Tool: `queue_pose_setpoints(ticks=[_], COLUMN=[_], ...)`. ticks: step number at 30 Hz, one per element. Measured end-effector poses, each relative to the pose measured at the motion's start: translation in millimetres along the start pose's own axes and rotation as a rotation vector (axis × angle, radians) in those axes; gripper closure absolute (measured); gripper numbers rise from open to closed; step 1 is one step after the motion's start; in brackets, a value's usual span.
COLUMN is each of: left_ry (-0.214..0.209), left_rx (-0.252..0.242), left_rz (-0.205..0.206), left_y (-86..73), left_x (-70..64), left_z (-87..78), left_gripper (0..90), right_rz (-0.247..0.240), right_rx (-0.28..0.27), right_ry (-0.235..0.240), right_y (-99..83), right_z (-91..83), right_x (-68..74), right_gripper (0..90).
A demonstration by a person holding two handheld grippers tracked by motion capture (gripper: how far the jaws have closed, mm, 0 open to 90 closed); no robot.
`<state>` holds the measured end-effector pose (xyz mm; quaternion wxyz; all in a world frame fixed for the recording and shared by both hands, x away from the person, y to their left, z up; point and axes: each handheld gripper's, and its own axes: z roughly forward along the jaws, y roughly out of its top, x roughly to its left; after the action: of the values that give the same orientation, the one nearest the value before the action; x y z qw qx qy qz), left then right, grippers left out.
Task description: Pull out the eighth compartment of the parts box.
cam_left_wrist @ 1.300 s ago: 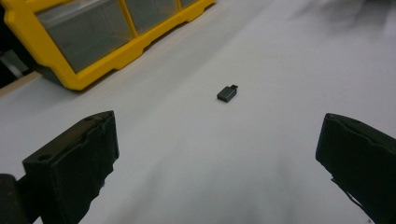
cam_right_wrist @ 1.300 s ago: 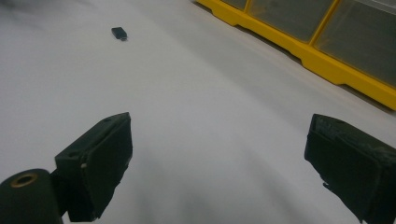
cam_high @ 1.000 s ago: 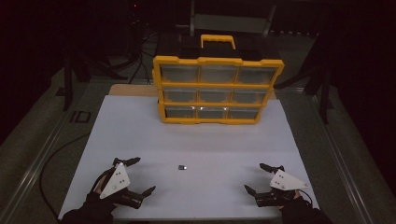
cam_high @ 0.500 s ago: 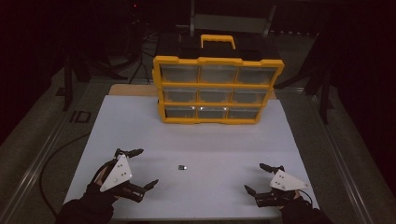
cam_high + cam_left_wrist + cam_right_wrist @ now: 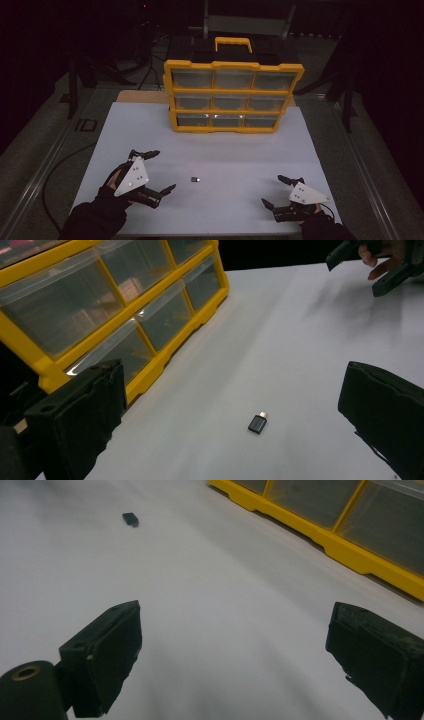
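A small black adapter [image 5: 195, 179] with a metal tip lies on the white table top [image 5: 225, 155], also seen as the adapter [image 5: 257, 423] and the adapter [image 5: 130, 518]. My left gripper [image 5: 159, 171] is open just left of it, jaws spread wide and turned toward it. Near the front right corner my right gripper [image 5: 281, 191] is open and holds nothing. A yellow organiser [image 5: 232, 95] with clear drawers stands at the back of the table; all its drawers look closed.
The organiser [image 5: 107, 315] fills the upper left of the left gripper view, and the other hand's gripper [image 5: 380, 262] shows at top right. The organiser's yellow base [image 5: 345, 542] runs along the top right of the right gripper view. Dark floor surrounds the table.
My left gripper has moved forward and to the right, closer to the adapter. The right gripper and the adapter have stayed put.
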<state>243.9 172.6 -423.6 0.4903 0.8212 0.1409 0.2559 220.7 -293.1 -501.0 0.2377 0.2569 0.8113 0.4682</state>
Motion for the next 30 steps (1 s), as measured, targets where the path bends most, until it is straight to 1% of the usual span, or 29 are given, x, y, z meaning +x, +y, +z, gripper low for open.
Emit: queue_pose_setpoints(ticks=[3, 6, 12, 15, 17, 23, 27, 30], left_ry=[-0.013, -0.025, -0.031, -0.038, -0.051, -0.051, -0.069, -0.077], left_rx=[0.002, 0.004, 0.010, 0.015, 0.013, 0.012, 0.020, 0.026], left_rz=[0.007, 0.025, 0.053, 0.056, 0.057, 0.065, 0.064, 0.085], left_y=[3.9, 11.4, 20.8, 24.9, 28.6, 32.9, 36.6, 41.4], left_x=[0.4, 2.1, 4.3, 6.0, 6.5, 7.3, 7.9, 6.8], left_z=[3.6, 7.6, 11.9, 14.0, 16.3, 21.9, 27.0, 32.8], left_gripper=[0.0, 0.0, 0.0, 0.0, 0.0, 0.0, 0.0, 0.0], right_rz=[-0.005, -0.004, 0.000, -0.001, -0.003, 0.000, 0.001, -0.001], right_rx=[0.001, 0.000, 0.000, -0.001, -0.002, -0.001, -0.002, -0.002], right_ry=[0.001, 0.002, 0.002, 0.002, 0.003, 0.004, 0.005, 0.007], right_y=[0.0, 0.0, 0.1, 0.2, 0.2, 0.3, 0.3, 0.2], right_z=[0.3, 0.2, 0.3, 0.2, 0.4, 0.5, 0.3, 0.7], right_x=[0.1, 0.0, 0.9, 0.6, 1.0, 1.0, 0.9, 1.1], right_gripper=[7.9, 7.9, 7.9, 7.9, 7.9, 7.9, 7.9, 7.9])
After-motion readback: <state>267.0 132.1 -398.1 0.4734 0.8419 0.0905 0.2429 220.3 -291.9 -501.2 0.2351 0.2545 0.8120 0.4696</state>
